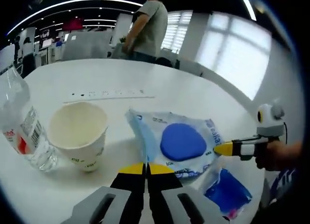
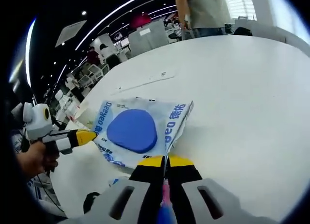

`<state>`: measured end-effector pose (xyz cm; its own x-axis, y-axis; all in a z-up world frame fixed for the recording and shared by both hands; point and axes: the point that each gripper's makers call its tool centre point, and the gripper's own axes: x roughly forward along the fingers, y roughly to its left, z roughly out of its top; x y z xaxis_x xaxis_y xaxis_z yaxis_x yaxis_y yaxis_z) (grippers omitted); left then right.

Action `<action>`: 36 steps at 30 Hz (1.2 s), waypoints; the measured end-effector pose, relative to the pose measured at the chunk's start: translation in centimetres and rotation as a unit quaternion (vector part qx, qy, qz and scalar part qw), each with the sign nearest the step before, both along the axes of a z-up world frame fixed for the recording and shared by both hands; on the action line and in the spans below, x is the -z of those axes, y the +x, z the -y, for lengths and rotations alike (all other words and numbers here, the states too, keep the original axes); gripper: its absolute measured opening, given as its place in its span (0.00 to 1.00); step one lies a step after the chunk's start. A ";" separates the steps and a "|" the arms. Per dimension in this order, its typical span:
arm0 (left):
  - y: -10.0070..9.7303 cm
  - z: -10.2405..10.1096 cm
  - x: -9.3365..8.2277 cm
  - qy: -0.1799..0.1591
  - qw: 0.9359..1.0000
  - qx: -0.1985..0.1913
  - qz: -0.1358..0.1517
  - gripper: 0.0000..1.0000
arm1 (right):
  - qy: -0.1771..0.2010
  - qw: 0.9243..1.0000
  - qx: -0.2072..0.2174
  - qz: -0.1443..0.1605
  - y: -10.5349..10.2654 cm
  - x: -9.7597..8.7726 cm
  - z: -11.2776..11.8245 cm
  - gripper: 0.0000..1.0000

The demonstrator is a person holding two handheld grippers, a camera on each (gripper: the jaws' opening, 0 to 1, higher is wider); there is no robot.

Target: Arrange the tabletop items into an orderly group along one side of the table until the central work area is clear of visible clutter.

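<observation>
White plastic covers the counter (image 1: 193, 95), and on it lies a pale blue wipes packet with a round blue lid (image 1: 181, 142). Beside it stands a cream paper cup (image 1: 80, 132), upright, and a clear plastic water bottle with a red label (image 1: 22, 129) is near the cup, on its far side from the packet.

My left claw (image 1: 146, 168) looks closed; its yellow tips meet just at the near edge of the packet, but I cannot tell whether it really pinches the film. My right claw (image 2: 164, 162) also looks closed, and something pink and blue shows between its fingers; I cannot say what it is. A small dark blue sachet (image 1: 227, 192) lies close to the packet.

I judge that the step in hand is moving the wipes packet toward the cup and bottle. The next move needs a sure pinch on the thin edge, then a slow drag sideways so the cup does not tip.
</observation>
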<state>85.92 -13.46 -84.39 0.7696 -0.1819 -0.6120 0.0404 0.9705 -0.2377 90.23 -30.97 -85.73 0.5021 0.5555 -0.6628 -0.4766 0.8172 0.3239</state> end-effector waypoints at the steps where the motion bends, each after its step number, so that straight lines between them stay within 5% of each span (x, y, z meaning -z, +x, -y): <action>1: 0.0 0.1 -0.1 0.001 1.000 -0.002 0.002 0.00 | 0.000 1.000 0.002 0.003 0.2 -0.1 0.0 0.00; 9: 0.6 0.6 -0.9 0.002 1.000 -0.015 0.020 0.00 | 0.003 0.999 0.028 0.024 1.6 -0.7 0.5 0.00; 21: 1.5 -0.7 0.5 -0.016 0.998 -0.062 0.007 0.00 | 0.008 0.998 0.048 0.047 3.7 -0.9 -0.6 0.00; 36: 1.4 -2.0 2.1 -0.016 0.996 -0.082 -0.020 0.00 | 0.001 0.998 0.041 0.041 4.4 0.7 -2.1 0.00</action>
<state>87.30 -11.48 -86.48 0.7657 -0.0763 -0.6386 -0.1279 0.9550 -0.2674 94.65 -28.83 -86.41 0.5981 0.5117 -0.6168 -0.4331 0.8539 0.2885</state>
